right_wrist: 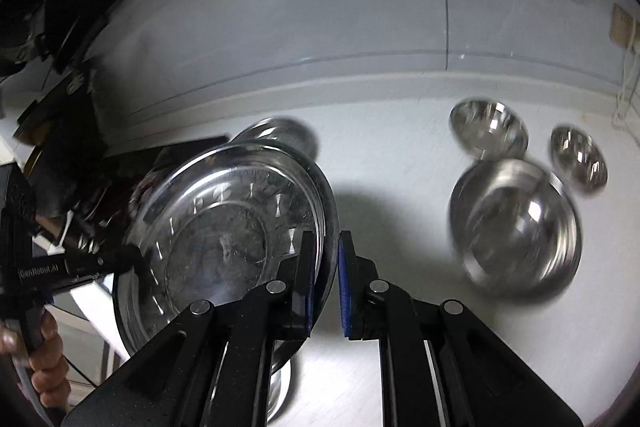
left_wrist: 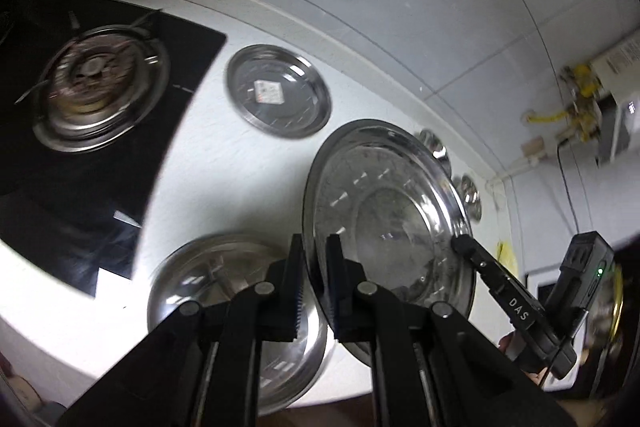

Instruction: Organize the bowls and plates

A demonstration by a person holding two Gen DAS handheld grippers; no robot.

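A large steel plate [left_wrist: 392, 227] is held tilted above the white counter between both grippers. My left gripper [left_wrist: 316, 267] is shut on its left rim. My right gripper [right_wrist: 326, 259] straddles the plate's [right_wrist: 224, 235] right rim with a small gap; its tip also shows in the left wrist view [left_wrist: 464, 245]. A smaller steel plate [left_wrist: 280, 91] with a sticker lies by the stove. A steel bowl [left_wrist: 240, 307] sits under the left gripper. A large bowl [right_wrist: 516, 223] and two small bowls [right_wrist: 488, 131] [right_wrist: 580, 159] sit to the right.
A black gas stove [left_wrist: 92, 87] with a burner is at the left. A tiled wall [right_wrist: 320, 7] runs behind the counter. Yellow pipe fittings [left_wrist: 576, 107] are at the far right wall.
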